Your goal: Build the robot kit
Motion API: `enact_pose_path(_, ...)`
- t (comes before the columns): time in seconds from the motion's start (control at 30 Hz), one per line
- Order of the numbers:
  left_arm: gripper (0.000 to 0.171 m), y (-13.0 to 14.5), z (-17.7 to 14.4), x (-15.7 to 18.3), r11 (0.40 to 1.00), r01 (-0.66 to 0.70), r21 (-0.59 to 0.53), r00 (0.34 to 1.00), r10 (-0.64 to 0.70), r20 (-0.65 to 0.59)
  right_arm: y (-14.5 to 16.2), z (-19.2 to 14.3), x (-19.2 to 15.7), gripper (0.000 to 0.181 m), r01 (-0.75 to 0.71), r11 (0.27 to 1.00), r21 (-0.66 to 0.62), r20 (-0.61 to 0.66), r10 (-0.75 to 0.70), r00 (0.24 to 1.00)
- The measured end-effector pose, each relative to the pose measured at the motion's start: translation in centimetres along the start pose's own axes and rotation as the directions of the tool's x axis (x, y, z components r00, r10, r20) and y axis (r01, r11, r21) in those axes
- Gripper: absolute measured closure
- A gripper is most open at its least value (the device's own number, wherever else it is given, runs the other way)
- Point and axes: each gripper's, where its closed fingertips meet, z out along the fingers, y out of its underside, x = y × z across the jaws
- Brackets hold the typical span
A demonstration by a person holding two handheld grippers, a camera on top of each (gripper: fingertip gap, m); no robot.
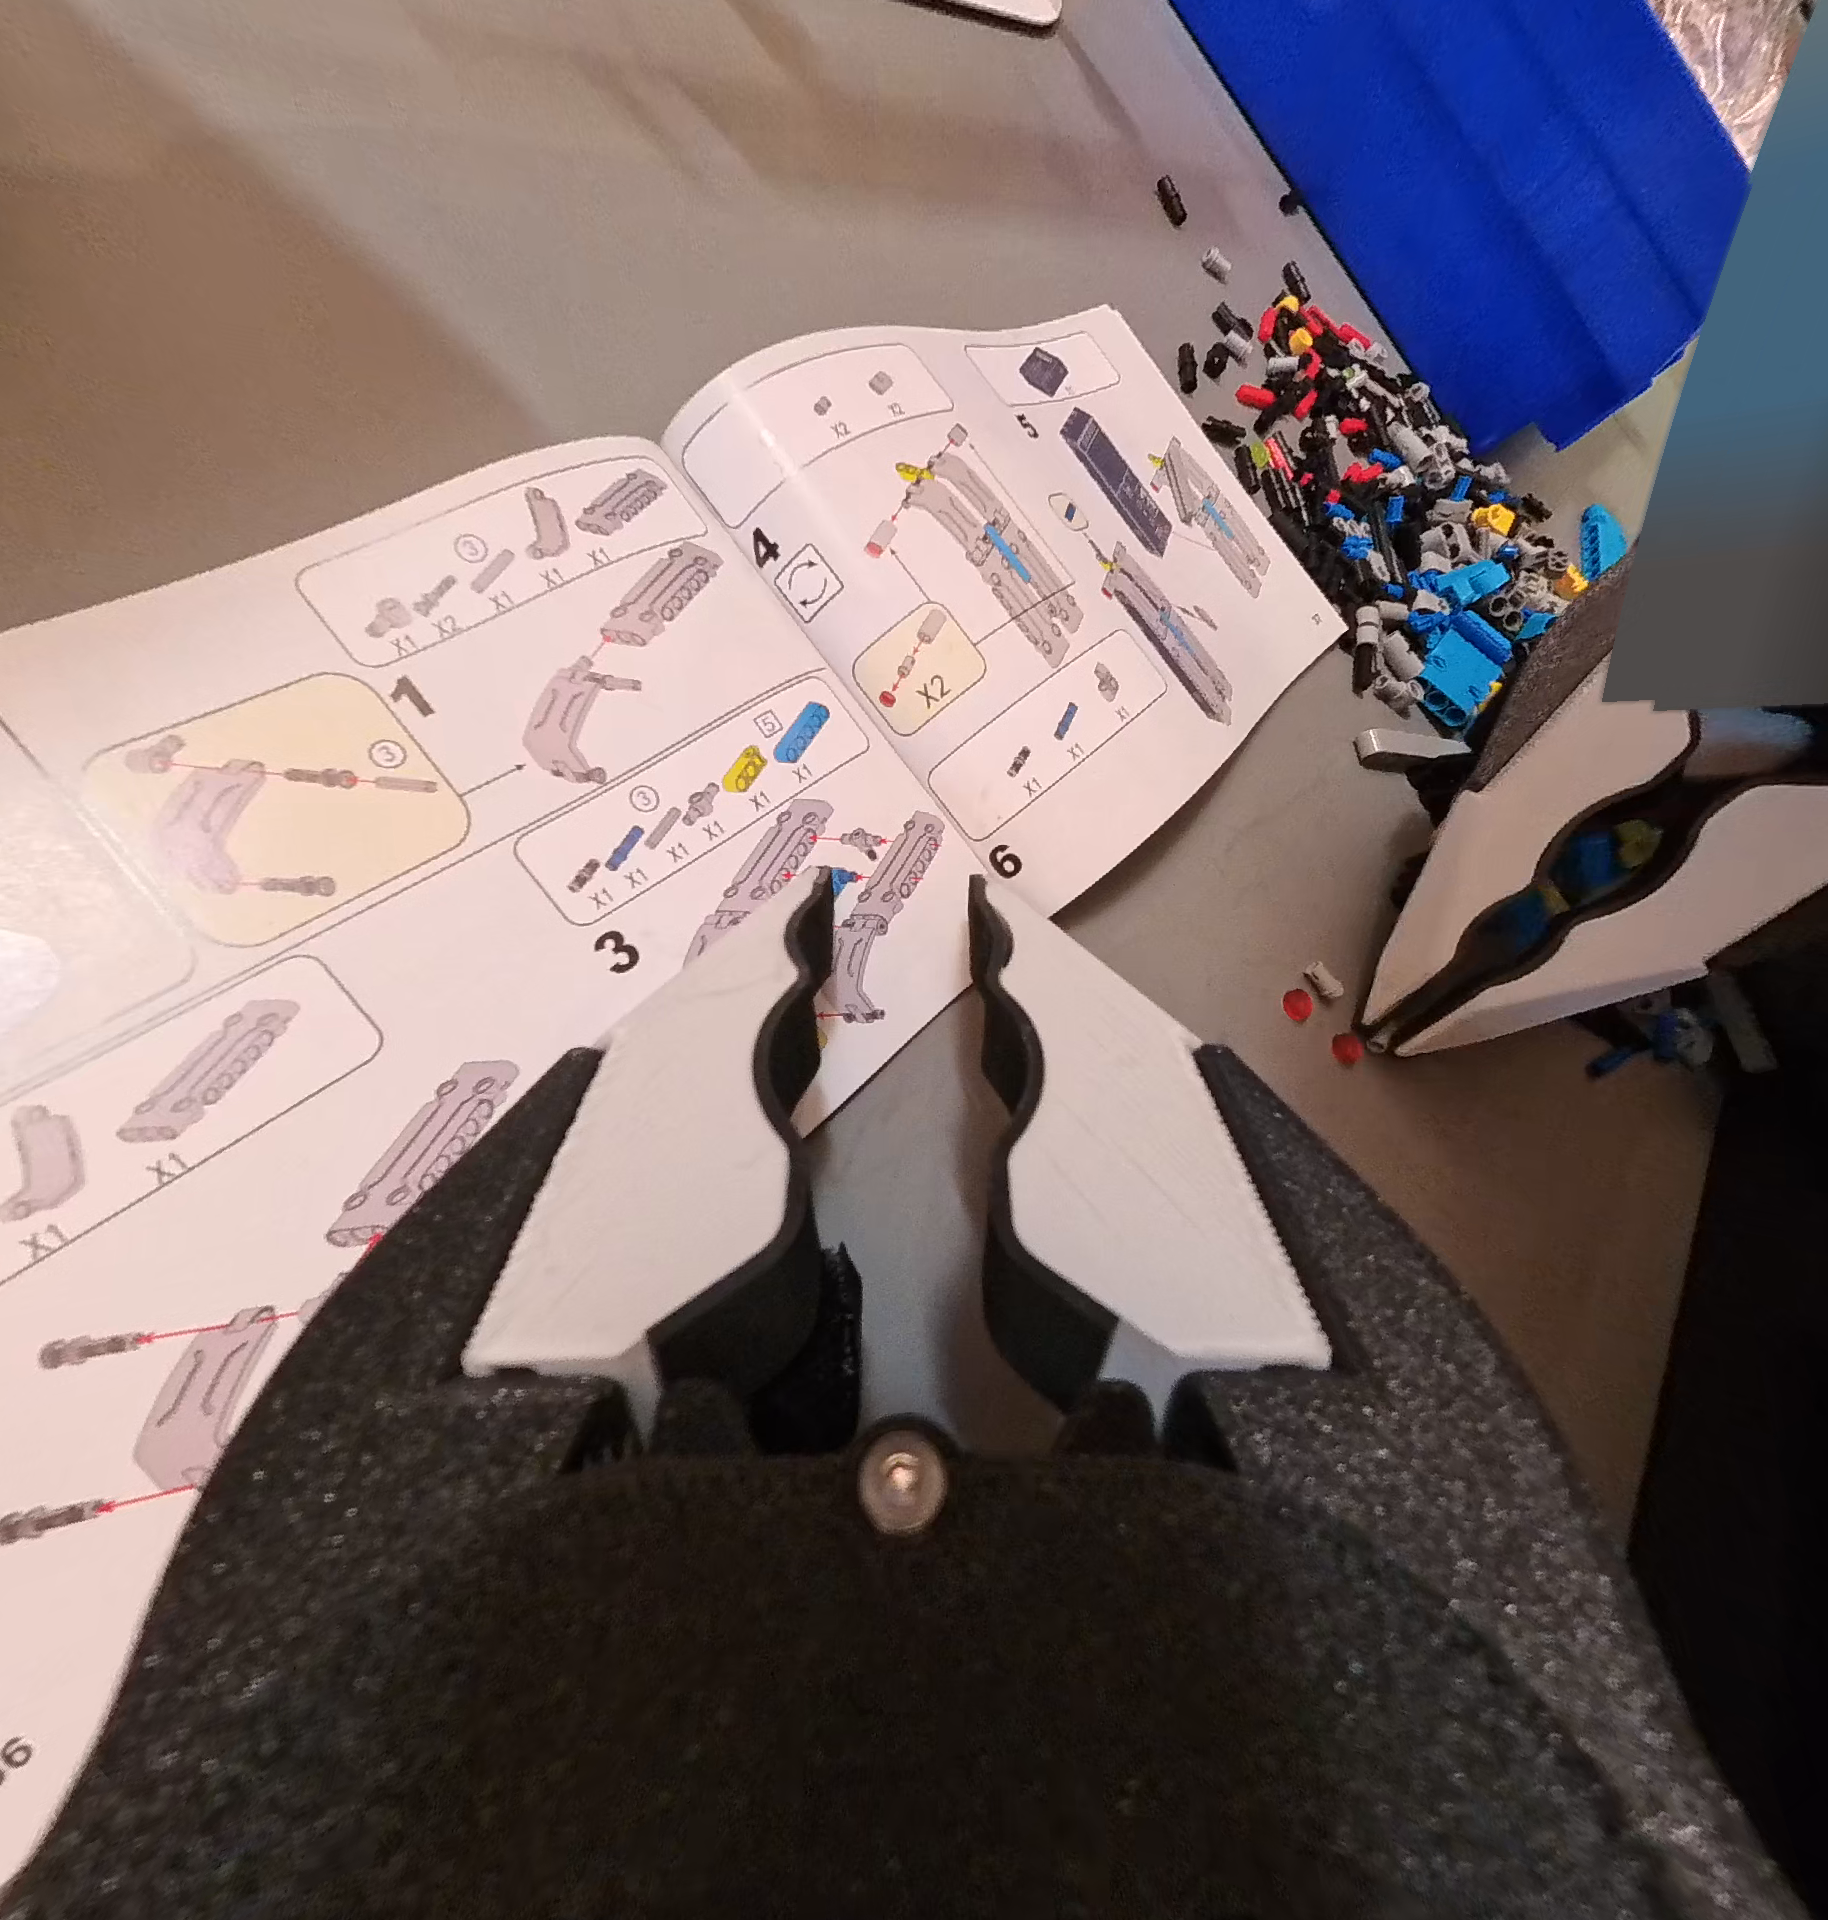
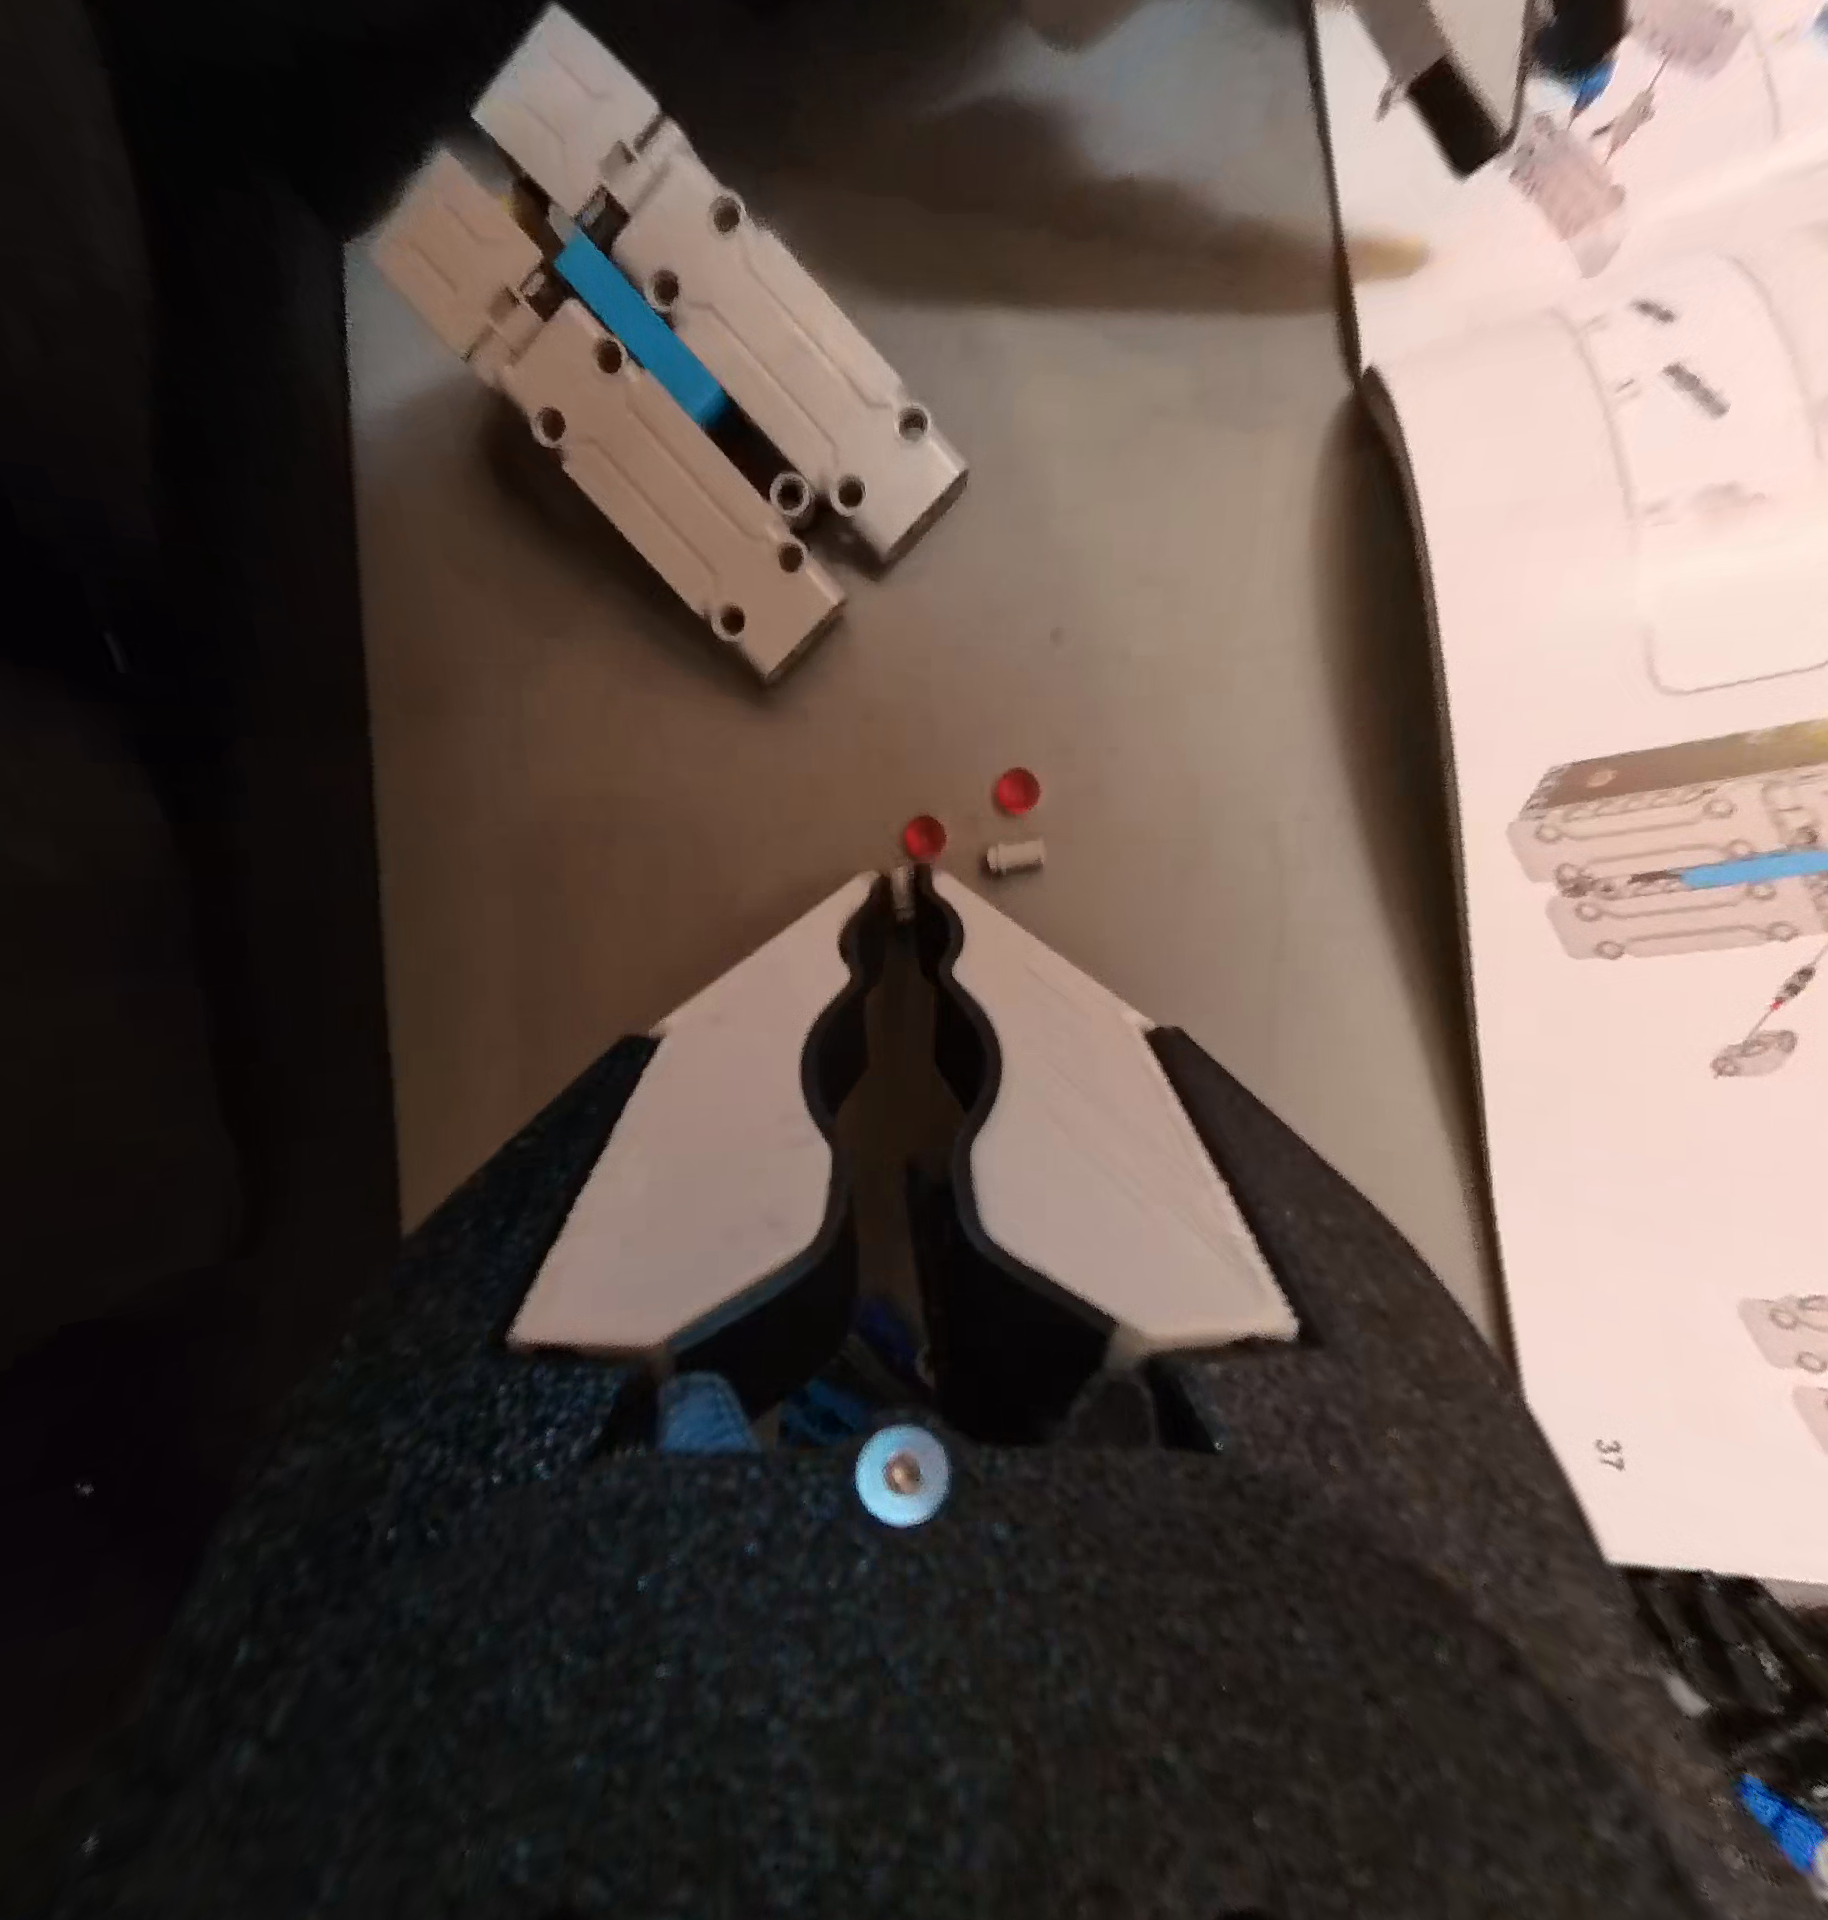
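Beside two red studs (image 2: 924, 834), right claw (image 2: 902, 883) pinches a grey pin (image 2: 902, 896) (left claw (image 1: 894, 888) gapes, empty, over the booklet (image 1: 536, 748))

Left wrist view: high oblique over open instruction booklet (image 1: 536, 790), parts pile (image 1: 1409, 520) at 1 o'clock. Right wrist view: close, steep down on tabletop (image 2: 1149, 644). Shared: booklet, red studs (image 2: 924, 834).

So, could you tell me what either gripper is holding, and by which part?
The right gripper pinches a small grey pin at its fingertips; which part cannot be told. The left gripper holds nothing.
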Motion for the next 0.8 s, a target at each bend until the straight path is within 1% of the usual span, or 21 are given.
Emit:
enact_pose_path(0.1, 0.147, 0.0, 0.0, 0.0, 1.0, 0.003, 0.0, 1.0, -0.003, -0.003, 0.2, -0.1, 0.0, 0.175, 0.005, 1.0, -0.009, -0.011, -0.006, 1.0)
enact_pose_path(0.17, 0.147, 0.0, 0.0, 0.0, 1.0, 0.006, 0.001, 1.0, -0.006, -0.005, -0.1, -0.8, -0.3, 0.173, 0.005, 1.0, 0.016, -0.004, -0.005, 1.0)
enact_pose_path(0.27, 0.147, 0.0, 0.0, 0.0, 1.0, 0.01, 0.001, 1.0, -0.01, -0.009, -0.6, -3.8, 0.2, 0.173, -0.019, 0.994, 0.105, -0.056, 0.025, 0.998)
enact_pose_path(0.33, 0.148, 0.0, 0.0, -0.1, 1.0, 0.009, 0.0, 1.0, -0.009, -0.003, -0.1, -6.0, 1.8, 0.173, -0.056, 0.987, 0.153, -0.158, 0.08, 0.984)
enact_pose_path(0.37, 0.148, 0.0, 0.0, -0.1, 1.0, 0.004, 0.0, 1.0, -0.004, 0.002, 0.6, -6.9, 2.9, 0.173, -0.095, 0.981, 0.168, -0.227, 0.132, 0.965)
enact_pose_path(0.4, 0.148, 0.0, 0.0, -0.1, 1.0, -0.001, -0.001, 1.0, 0.001, 0.005, 1.8, -7.8, 4.3, 0.171, -0.149, 0.972, 0.18, -0.311, 0.2, 0.929)
enact_pose_path(0.47, 0.148, 0.0, 0.0, -0.1, 1.0, -0.002, -0.001, 1.0, 0.002, 0.005, 5.2, -9.4, 6.9, 0.165, -0.255, 0.949, 0.186, -0.497, 0.315, 0.809)
enact_pose_path(0.5, 0.148, 0.0, 0.0, -0.1, 1.0, 0.001, -0.001, 1.0, -0.001, 0.003, 6.7, -9.9, 7.6, 0.165, -0.288, 0.94, 0.184, -0.553, 0.341, 0.761)
enact_pose_path(0.57, 0.148, 0.0, 0.0, -0.1, 1.0, -0.003, -0.001, 1.0, 0.003, 0.007, 8.5, -9.8, 7.8, 0.164, -0.333, 0.926, 0.176, -0.578, 0.371, 0.727)
enact_pose_path(0.63, 0.148, 0.0, 0.1, -0.1, 1.0, -0.012, -0.003, 1.0, 0.012, 0.014, 8.4, -9.9, 7.8, 0.165, -0.325, 0.926, 0.192, -0.577, 0.375, 0.726)
enact_pose_path(0.8, 0.148, 0.0, 0.0, -0.1, 1.0, -0.001, -0.002, 1.0, 0.001, 0.004, 8.2, -9.5, 8.4, 0.168, -0.315, 0.934, 0.169, -0.574, 0.353, 0.739)
